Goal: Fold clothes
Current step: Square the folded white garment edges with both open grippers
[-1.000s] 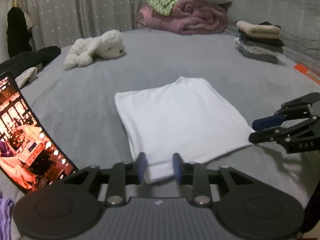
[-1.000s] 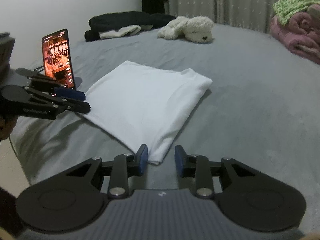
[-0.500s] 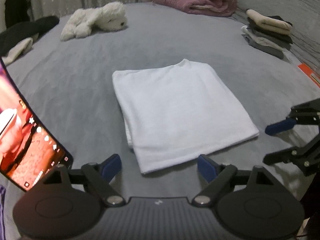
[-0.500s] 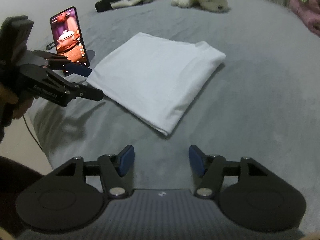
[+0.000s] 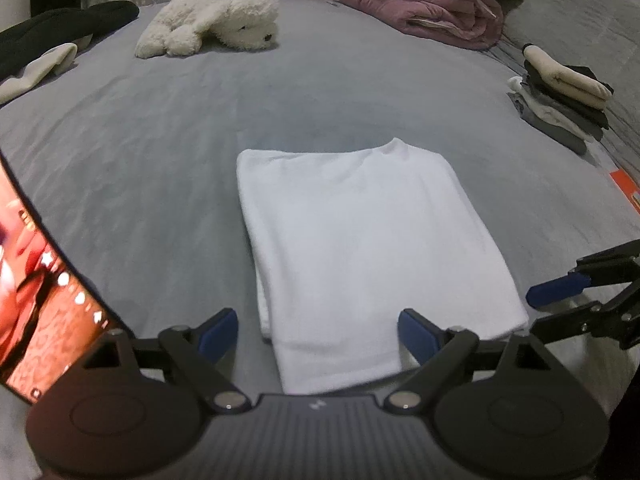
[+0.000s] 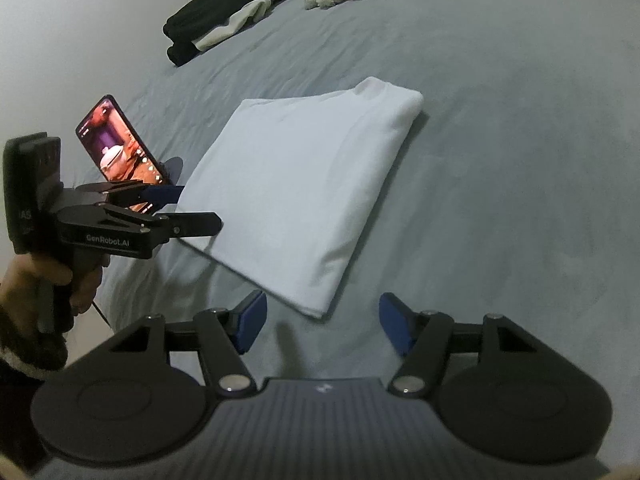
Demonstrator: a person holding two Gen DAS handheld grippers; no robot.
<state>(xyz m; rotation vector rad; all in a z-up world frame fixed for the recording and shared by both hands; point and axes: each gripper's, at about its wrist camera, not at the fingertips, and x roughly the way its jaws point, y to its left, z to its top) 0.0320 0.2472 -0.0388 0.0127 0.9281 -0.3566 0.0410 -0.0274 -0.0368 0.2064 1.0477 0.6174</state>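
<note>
Hovering spread-fingered (both low), left claw (image 5: pixel 316 334) and right claw (image 6: pixel 322 326) flank folded shirt (image 5: pixel 368 252).

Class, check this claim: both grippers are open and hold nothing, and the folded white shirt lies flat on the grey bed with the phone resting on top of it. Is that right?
Not quite. The phone stands propped up on the bed beside the folded white shirt, not on top of it, as the right wrist view shows. The rest holds: the left gripper and right gripper are open and hold nothing.

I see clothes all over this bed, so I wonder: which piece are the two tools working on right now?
The white folded garment, flat mid-bed. Both open hand-held grippers, left and right, flank its near edge; the folded stack and dark clothes lie far off.
</note>
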